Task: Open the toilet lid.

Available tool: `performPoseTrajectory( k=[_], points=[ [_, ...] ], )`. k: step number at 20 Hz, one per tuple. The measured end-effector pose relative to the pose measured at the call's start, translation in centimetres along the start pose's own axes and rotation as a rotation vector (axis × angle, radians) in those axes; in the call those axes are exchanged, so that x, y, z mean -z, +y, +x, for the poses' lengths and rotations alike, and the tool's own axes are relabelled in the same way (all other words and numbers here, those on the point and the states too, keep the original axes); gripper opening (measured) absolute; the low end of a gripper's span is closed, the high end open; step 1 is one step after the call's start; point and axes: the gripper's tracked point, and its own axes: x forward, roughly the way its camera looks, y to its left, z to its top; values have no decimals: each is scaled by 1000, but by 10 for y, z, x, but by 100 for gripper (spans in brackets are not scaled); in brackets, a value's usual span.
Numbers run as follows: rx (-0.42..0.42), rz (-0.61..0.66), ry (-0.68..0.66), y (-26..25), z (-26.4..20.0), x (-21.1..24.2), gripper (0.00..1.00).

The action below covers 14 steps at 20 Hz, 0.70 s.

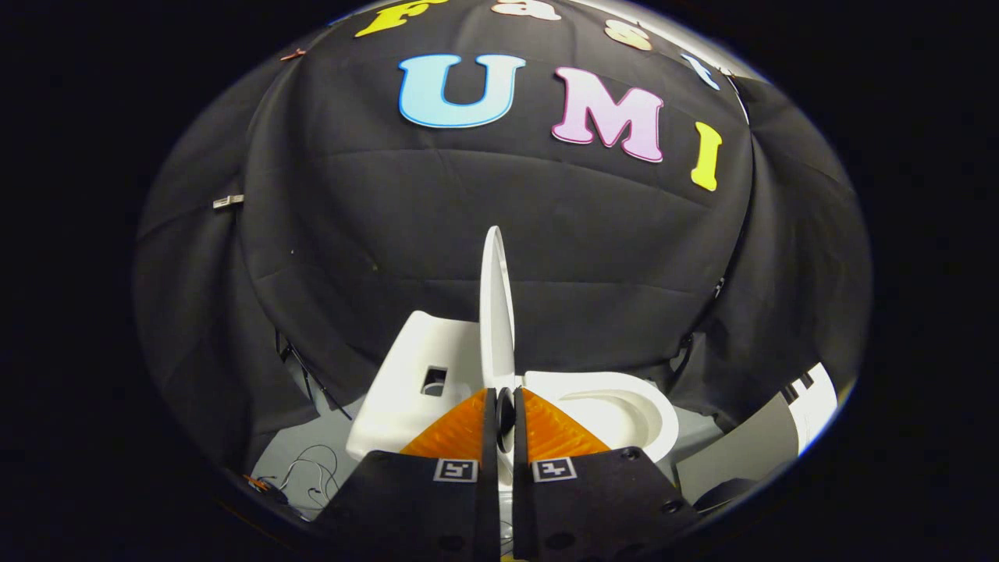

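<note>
Jaws [505, 412] nearly closed, pinching the lower edge of the raised toilet lid [496, 300].

Both fingers press on the thin white lid, which stands upright and edge-on, rising just ahead of them. Left of it sits the white tank [406, 382]; right of it the open toilet bowl [616, 410] shows its rim. Black cloth wall [390, 218] hangs beyond; thin cables [308, 468] lie on the floor.

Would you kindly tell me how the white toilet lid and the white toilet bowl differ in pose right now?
The white toilet lid stands upright and edge-on, rising just beyond the gripper, whose fingers close on its lower edge. The white toilet bowl lies low and open beside the lid, apart from the fingers. Both are glossy white.
</note>
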Motion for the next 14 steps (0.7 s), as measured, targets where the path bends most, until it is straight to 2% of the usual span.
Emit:
performPoseTrajectory(
  k=[2,4,7,9,14],
  points=[
    [4,-34,-4,12,3,2,13],
    [22,-70,-10,15,2,3,20],
    [19,-64,-10,22,4,4,27],
    [18,-63,-10,23,5,3,28],
    [-33,-44,6,27,7,4,36]
  ],
)
